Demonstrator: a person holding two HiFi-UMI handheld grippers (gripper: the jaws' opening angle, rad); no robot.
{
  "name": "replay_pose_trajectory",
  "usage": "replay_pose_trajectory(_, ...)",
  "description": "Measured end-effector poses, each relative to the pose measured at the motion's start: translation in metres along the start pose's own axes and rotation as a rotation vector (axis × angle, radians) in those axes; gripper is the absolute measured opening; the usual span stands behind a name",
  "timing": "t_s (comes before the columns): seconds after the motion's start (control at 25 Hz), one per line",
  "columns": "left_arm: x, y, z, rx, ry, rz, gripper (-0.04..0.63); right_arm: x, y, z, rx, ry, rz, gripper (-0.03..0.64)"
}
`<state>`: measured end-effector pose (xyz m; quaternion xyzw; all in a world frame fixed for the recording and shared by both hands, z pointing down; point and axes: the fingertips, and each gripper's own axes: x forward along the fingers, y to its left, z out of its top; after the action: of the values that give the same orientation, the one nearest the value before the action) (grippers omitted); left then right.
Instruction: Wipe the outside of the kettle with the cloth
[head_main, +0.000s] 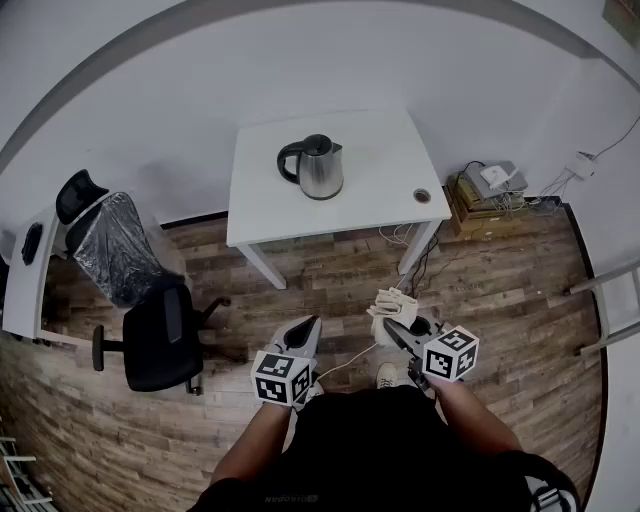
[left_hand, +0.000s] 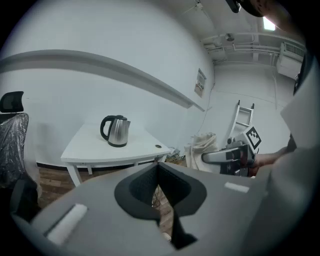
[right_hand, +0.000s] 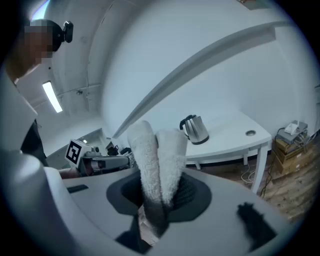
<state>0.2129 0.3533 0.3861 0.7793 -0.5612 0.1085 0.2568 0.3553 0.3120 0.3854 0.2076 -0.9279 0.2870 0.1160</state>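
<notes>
A shiny steel kettle with a black handle (head_main: 318, 168) is sitting near the middle of the white rectangular worktop (head_main: 380, 195). Well off its near edge, the right gripper (head_main: 392, 328) is holding a cream towelling cloth (head_main: 392, 302), with the left gripper (head_main: 306, 325) hovering alongside.

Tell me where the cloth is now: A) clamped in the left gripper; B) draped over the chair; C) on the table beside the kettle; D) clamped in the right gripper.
D: the right gripper view shows the cloth pinched in the jaws of the right gripper; the left gripper is shut on nothing.
</notes>
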Motion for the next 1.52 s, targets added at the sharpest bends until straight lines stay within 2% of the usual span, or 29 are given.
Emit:
replay_pose_trajectory(0.16,0.019,-0.01,0.001,-0.001,-0.008,0.015,0.008,-0.013,-0.004,0.008,-0.054,-0.027,0.081,0.098)
replay_pose_trajectory(0.28,0.044,-0.034,0.0,-0.012,-0.013,0.014,0.008,-0.032,-0.013,0.007,-0.113,-0.008,0.13,0.098)
replay_pose_trajectory(0.4,0.071,-0.066,-0.007,-0.022,0.006,-0.003,0.008,-0.049,-0.047,-0.006,-0.135,0.056,0.102,0.098)
replay_pose_trajectory(0.48,0.082,-0.078,-0.013,-0.023,0.025,0.014,0.008,-0.058,-0.074,-0.013,-0.123,0.09,0.097,0.098)
replay_pose_trajectory(0.6,0.085,-0.077,-0.015,-0.023,0.049,0.083,0.008,-0.06,-0.105,-0.012,-0.105,0.106,0.117,0.098)
replay_pose_trajectory(0.72,0.086,-0.065,-0.004,-0.016,0.054,0.143,0.008,-0.044,-0.12,0.007,-0.094,0.08,0.142,0.098)
replay_pose_trajectory(0.92,0.098,-0.048,0.006,-0.014,0.044,0.167,0.008,-0.021,-0.127,0.013,-0.096,0.09,0.173,0.098)
replay_pose_trajectory(1.12,0.126,0.004,0.022,-0.006,0.025,0.136,0.008,0.027,-0.141,0.027,-0.098,0.107,0.125,0.098)
replay_pose_trajectory(1.32,0.148,0.078,0.055,0.024,0.038,0.057,0.008,0.099,-0.139,0.055,-0.103,0.141,0.049,0.098)
replay_pose_trajectory(1.52,0.157,0.175,0.094,0.071,0.069,-0.034,0.008,0.198,-0.132,0.091,-0.205,0.213,-0.074,0.098)
